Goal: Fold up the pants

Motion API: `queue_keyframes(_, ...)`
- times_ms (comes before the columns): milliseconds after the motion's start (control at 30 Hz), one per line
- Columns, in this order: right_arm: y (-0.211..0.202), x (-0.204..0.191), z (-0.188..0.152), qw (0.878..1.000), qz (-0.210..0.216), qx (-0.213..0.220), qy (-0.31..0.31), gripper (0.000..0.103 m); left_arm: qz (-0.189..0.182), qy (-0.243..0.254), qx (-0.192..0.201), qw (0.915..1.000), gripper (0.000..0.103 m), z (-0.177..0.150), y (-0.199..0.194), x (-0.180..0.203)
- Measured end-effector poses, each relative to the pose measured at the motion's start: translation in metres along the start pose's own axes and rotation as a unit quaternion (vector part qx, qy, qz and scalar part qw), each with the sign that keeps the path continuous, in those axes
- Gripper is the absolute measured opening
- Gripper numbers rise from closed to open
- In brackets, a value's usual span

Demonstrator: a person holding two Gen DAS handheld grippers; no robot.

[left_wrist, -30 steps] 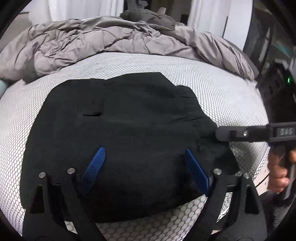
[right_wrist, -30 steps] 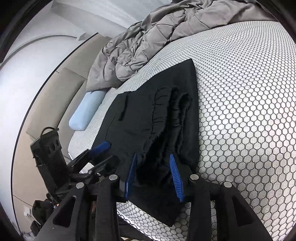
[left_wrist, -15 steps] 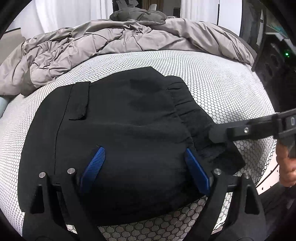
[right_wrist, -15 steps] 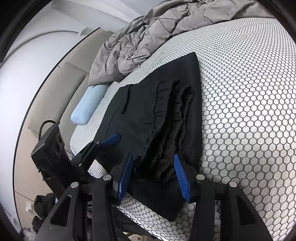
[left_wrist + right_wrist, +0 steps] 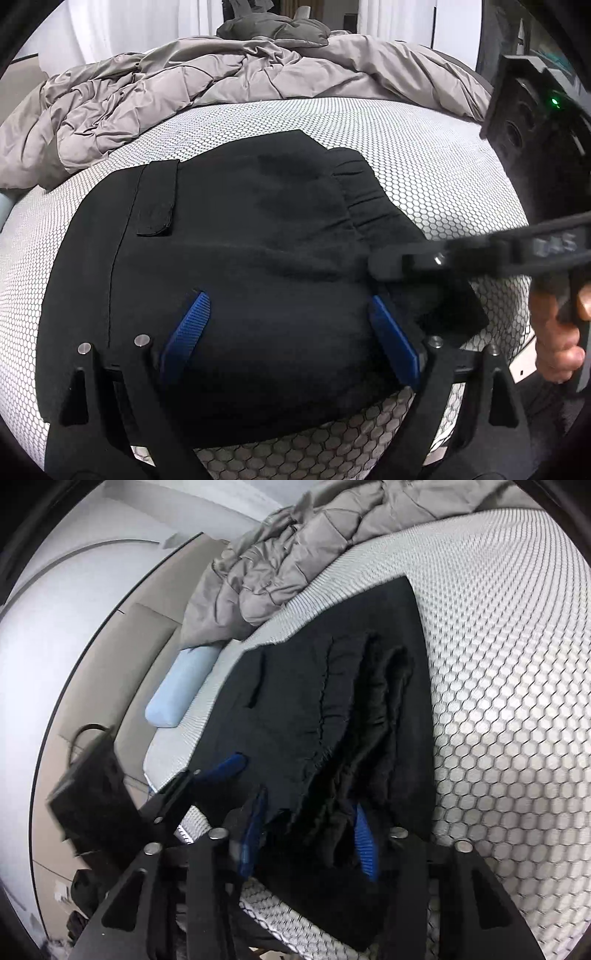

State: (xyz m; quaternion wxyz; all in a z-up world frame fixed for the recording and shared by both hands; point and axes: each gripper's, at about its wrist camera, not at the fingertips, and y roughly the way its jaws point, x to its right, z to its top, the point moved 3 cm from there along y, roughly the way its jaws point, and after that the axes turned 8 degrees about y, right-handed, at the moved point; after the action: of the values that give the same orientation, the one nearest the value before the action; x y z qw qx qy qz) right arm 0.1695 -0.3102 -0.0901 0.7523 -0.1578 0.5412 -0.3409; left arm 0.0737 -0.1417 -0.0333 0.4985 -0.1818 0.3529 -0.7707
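Black pants (image 5: pixel 236 251) lie folded into a thick stack on the honeycomb-patterned mattress (image 5: pixel 424 162), gathered waistband at the right. My left gripper (image 5: pixel 288 339) is open, its blue pads spread wide over the near edge of the stack. My right gripper (image 5: pixel 308 843) is open around the bunched waistband end of the pants (image 5: pixel 325 709) at the mattress edge; it also shows in the left wrist view (image 5: pixel 391 264), coming in from the right. The left gripper shows in the right wrist view (image 5: pixel 221 768).
A crumpled grey duvet (image 5: pixel 192 85) is heaped at the far side of the bed. A light blue pillow (image 5: pixel 181 686) lies by the beige headboard (image 5: pixel 110 664). The mattress edge runs just below both grippers.
Both grippers have risen and pulled back a little; the pants now show a pocket flap at top left. The right gripper has tilted and slid toward the mattress edge.
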Motion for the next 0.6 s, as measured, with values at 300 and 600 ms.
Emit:
queue_keyframes(300,-0.021,-0.043,-0.019,0.991,-0.057,0.045,-0.113,0.014,0.023,-0.042,0.054,0.9974,0.094,-0.008,-0.061,-0.052)
queue_keyframes(600,-0.021,-0.034,-0.025,0.996,-0.03,0.01,-0.079,0.015,0.052,-0.118,0.018,0.9915,0.094,-0.043,-0.061,-0.122)
